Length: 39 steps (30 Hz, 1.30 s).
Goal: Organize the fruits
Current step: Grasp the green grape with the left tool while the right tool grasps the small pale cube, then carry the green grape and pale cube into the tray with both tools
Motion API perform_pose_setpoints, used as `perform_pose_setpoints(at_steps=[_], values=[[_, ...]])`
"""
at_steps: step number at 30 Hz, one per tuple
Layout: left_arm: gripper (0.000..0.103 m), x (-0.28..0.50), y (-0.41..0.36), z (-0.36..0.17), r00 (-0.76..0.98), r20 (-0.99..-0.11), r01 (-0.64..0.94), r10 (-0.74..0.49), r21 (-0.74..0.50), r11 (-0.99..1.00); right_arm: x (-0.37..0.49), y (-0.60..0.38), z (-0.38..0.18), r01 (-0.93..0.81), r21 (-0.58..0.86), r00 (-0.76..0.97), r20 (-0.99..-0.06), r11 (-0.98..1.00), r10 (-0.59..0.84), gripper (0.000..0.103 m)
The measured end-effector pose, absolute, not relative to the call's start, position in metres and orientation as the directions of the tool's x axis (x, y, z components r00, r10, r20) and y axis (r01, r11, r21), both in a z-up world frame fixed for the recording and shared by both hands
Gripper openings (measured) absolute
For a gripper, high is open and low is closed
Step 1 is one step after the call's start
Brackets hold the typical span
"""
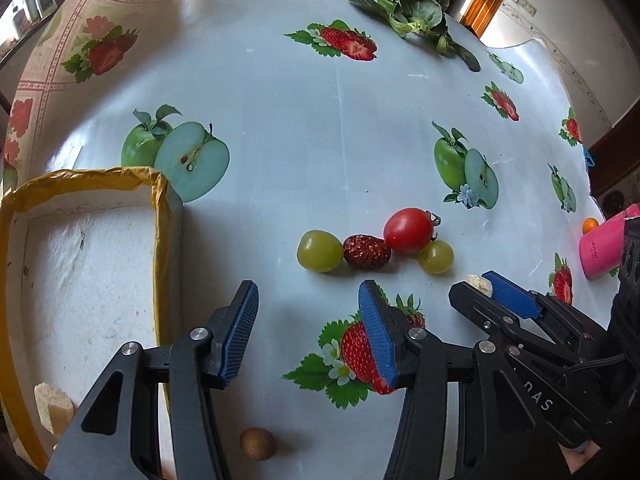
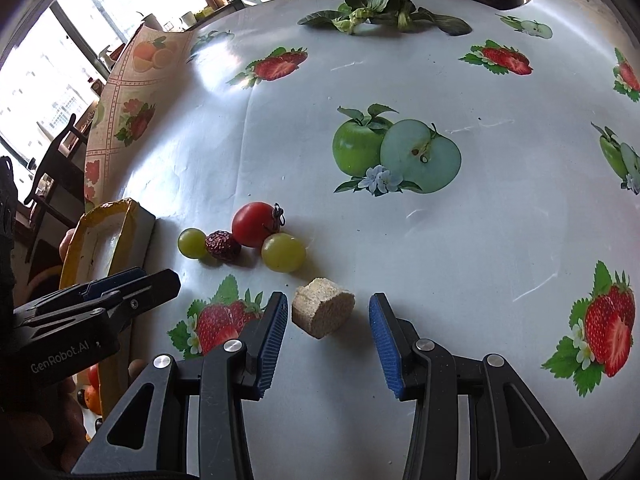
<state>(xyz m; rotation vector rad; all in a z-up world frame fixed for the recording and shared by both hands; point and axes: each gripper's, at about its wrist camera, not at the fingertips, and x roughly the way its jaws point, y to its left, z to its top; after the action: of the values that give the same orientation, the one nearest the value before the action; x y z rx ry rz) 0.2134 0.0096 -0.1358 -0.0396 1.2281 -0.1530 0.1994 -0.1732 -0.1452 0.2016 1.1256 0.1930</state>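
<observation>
Four small fruits sitting close together on the table (image 1: 320,100): two grapes (image 1: 319,250), a strawberry (image 1: 367,251), a tomato (image 1: 408,229). Left gripper (image 1: 308,332) open and empty, just short of them; right gripper (image 2: 328,340) open around a cork-like chunk (image 2: 322,307), not squeezing. Could bump one fruit and roll the rest away from the box (image 1: 160,216).

Glossy plastic tablecloth (image 2: 460,264), smooth shiny tomato (image 2: 253,224), rough white foam box (image 1: 88,280), ribbed blue claw pads (image 2: 273,340)

Foam box (image 1: 92,264) cut off at left edge; pink container (image 1: 602,246) half hidden behind right gripper (image 1: 476,290), label unreadable.
</observation>
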Motion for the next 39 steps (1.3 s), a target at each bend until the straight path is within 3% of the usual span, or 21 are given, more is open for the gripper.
perform_pose_setpoints(at_steps=[4, 5, 6, 11, 23, 39], values=[[0.049, 0.225, 0.008, -0.145, 0.334, -0.935, 0.119, -0.116, -0.08, 0.99, 0.206, -0.171, -0.145, -0.057, 0.246, 0.431, -0.868, 0.968, 0.246, 0.043], [0.048, 0.227, 0.007, -0.145, 0.342, -0.933, 0.127, -0.114, -0.075, 0.989, 0.207, -0.171, -0.146, -0.06, 0.245, 0.432, -0.868, 0.968, 0.246, 0.037], [0.042, 0.229, 0.007, -0.145, 0.347, -0.93, 0.133, -0.122, -0.08, 0.988, 0.208, -0.171, -0.146, -0.063, 0.254, 0.432, -0.865, 0.965, 0.256, 0.032], [0.022, 0.238, 0.002, -0.145, 0.353, -0.921, 0.172, -0.166, -0.111, 0.979, 0.204, -0.175, -0.144, -0.056, 0.263, 0.438, -0.861, 0.963, 0.26, 0.031], [0.022, 0.2, -0.002, -0.125, 0.364, -0.91, 0.16, -0.199, -0.15, 0.976, 0.172, -0.194, -0.121, -0.035, 0.325, 0.463, -0.833, 0.945, 0.304, 0.031], [0.022, 0.12, 0.035, -0.088, 0.412, -0.893, 0.016, -0.182, -0.192, 0.981, 0.112, -0.171, -0.089, -0.084, 0.332, 0.461, -0.823, 0.939, 0.332, 0.031]])
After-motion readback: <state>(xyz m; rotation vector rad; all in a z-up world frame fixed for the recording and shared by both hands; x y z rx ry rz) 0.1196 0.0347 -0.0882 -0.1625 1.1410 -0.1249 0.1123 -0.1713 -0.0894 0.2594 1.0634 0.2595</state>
